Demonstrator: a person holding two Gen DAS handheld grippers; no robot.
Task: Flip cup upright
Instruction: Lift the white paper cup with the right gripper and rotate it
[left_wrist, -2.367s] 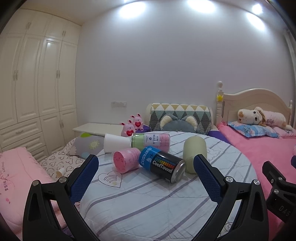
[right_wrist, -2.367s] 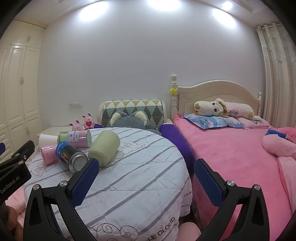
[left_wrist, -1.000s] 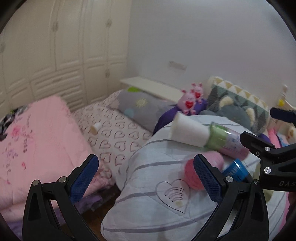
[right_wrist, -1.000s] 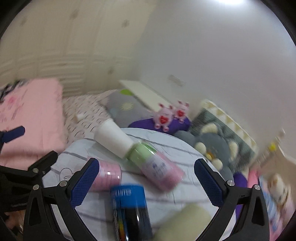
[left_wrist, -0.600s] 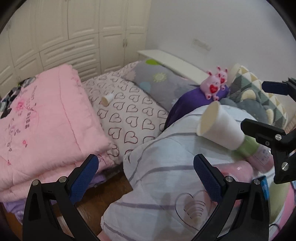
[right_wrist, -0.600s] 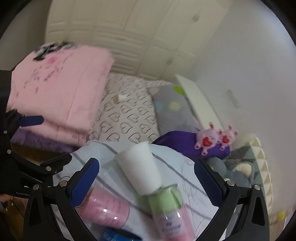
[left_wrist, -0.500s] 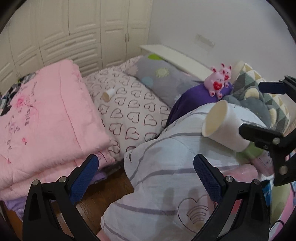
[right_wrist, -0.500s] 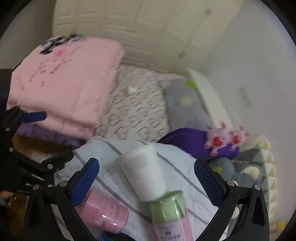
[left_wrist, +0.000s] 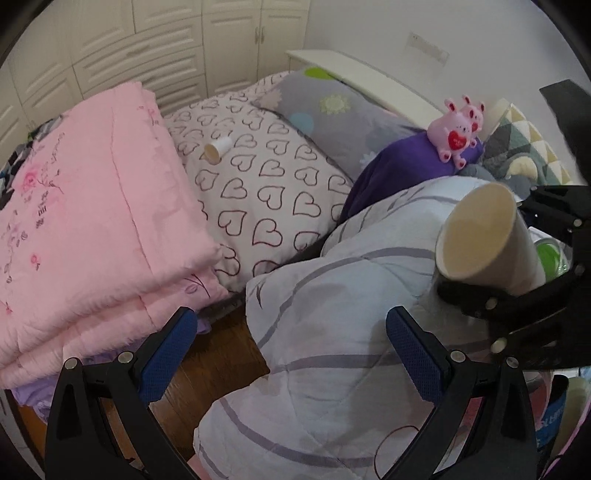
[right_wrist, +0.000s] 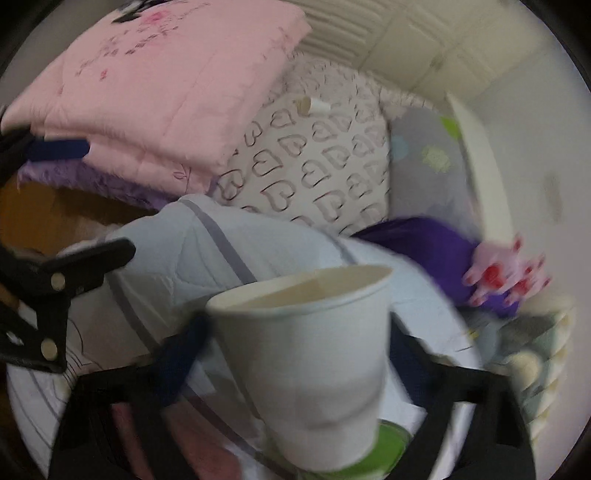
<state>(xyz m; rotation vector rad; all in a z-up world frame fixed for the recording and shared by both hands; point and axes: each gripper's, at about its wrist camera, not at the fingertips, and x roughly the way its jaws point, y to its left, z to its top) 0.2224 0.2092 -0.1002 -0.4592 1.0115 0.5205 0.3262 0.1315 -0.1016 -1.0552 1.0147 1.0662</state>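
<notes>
A white paper cup (right_wrist: 310, 362) lies on its side on the round striped-quilt table (left_wrist: 332, 332), its mouth toward the pink bedding. In the left wrist view the cup (left_wrist: 487, 240) is at the right, with my right gripper's black frame around it. My right gripper (right_wrist: 295, 354) has its blue pads on either side of the cup; the view is blurred, so contact is unclear. My left gripper (left_wrist: 291, 354) is open and empty, low over the table's left edge.
A green-capped bottle (right_wrist: 384, 446) lies behind the cup's base. A folded pink quilt (left_wrist: 85, 221), a heart-print pillow (left_wrist: 266, 173) with a small cup (left_wrist: 218, 149) on it, a purple cushion with pink plush toys (left_wrist: 458, 129), and wood floor (left_wrist: 218, 354) lie beyond the table edge.
My right gripper has moved in close around the paper cup, which now fills its view. My left gripper has shifted slightly closer to the table edge.
</notes>
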